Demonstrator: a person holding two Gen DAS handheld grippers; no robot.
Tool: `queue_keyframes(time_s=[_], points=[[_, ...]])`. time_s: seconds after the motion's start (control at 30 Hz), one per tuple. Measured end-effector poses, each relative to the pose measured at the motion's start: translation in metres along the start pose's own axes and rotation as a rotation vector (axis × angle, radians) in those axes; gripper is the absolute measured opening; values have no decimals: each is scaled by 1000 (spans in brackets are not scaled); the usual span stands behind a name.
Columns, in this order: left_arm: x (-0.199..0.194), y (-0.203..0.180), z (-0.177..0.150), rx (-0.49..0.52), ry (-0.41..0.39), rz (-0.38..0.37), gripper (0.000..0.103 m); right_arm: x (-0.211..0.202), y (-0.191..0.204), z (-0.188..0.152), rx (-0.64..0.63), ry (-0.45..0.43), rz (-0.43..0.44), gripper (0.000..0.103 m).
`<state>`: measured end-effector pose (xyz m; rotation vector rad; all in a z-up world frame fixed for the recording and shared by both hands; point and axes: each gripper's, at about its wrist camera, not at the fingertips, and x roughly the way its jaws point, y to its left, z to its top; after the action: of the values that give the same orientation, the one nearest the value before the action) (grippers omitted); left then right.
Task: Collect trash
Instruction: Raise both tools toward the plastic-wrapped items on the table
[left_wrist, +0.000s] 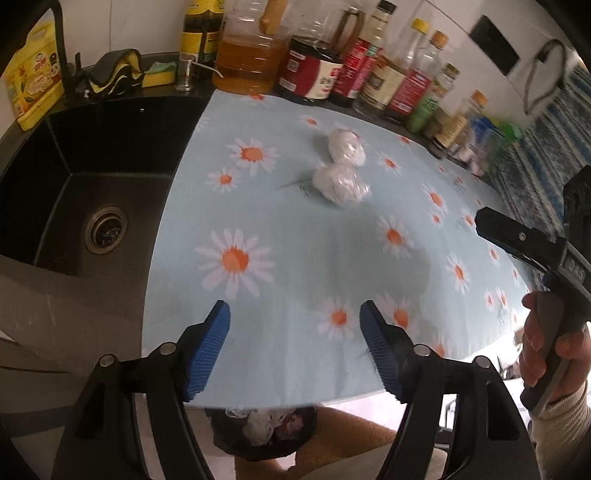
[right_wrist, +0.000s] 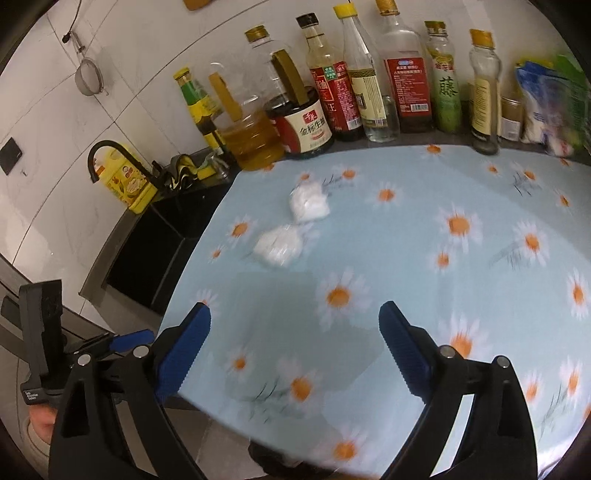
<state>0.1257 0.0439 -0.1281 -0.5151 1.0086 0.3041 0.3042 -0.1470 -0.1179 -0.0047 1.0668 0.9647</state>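
Observation:
Two crumpled white paper balls lie on the daisy-print cloth (left_wrist: 295, 229): the far ball (left_wrist: 346, 147) (right_wrist: 308, 202) and the near ball (left_wrist: 338, 183) (right_wrist: 277, 244). My left gripper (left_wrist: 295, 314) is open over the cloth's front edge, nothing between its blue pads, well short of the balls. My right gripper (right_wrist: 295, 317) is open and empty too, above the cloth to the right of the balls. The right gripper's finger (left_wrist: 517, 236) and the hand holding it (left_wrist: 535, 343) show at the right of the left wrist view. A black trash bin (left_wrist: 264, 430) with crumpled waste sits below the counter edge.
A black sink (left_wrist: 92, 192) lies left of the cloth, with a faucet (right_wrist: 110, 155), a sponge (left_wrist: 159, 75) and a yellow bottle (left_wrist: 35, 81) beside it. Several oil and sauce bottles (right_wrist: 332, 92) line the back wall, with packets (right_wrist: 546, 107) at the right.

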Motion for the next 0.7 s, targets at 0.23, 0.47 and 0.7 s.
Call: queue_keyframes(time_s=[0.23, 0.47, 0.7], points=[[20, -17, 21, -75, 11, 61, 75, 45, -26, 49, -64, 61, 70, 91], [27, -17, 22, -164, 21, 125, 74, 97, -26, 84, -132, 116, 104, 91], [23, -11, 21, -233, 1, 174, 75, 143, -15, 104, -187, 160, 72, 82]])
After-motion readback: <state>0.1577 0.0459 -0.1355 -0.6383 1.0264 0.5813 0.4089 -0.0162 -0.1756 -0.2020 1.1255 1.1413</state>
